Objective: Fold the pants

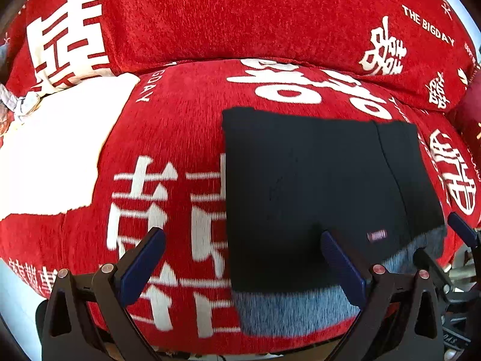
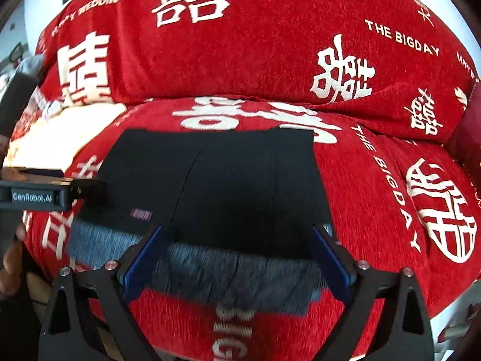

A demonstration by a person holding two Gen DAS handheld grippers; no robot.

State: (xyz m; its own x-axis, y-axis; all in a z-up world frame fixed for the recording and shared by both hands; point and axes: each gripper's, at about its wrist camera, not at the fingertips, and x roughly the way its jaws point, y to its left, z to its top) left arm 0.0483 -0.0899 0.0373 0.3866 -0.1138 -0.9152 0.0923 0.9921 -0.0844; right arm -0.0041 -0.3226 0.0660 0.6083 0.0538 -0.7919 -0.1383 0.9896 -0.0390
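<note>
Nearest the right tool point(image 2: 237, 258), its blue fingers stand spread wide with nothing gripped, straddling the grey band of the pants point(image 2: 216, 186) from above. The left tool point(image 1: 240, 264) is spread just as wide and empty too: one finger lies over the pants' near left corner, the other over bare red sofa point(image 1: 180, 126) cover. The pants lie folded into a compact dark block on the seat cushion, straight ahead of and below both tools, grey band nearest, long axis running away toward the backrest. The right hand looks better centred on the block; the left sits off its left edge. The far and side edges lie straight. Open cushion lies left and right of the block, a white cloth point(image 1: 54, 150) farther left, the backrest beyond, so a further fold toward the back looks unobstructed.
</note>
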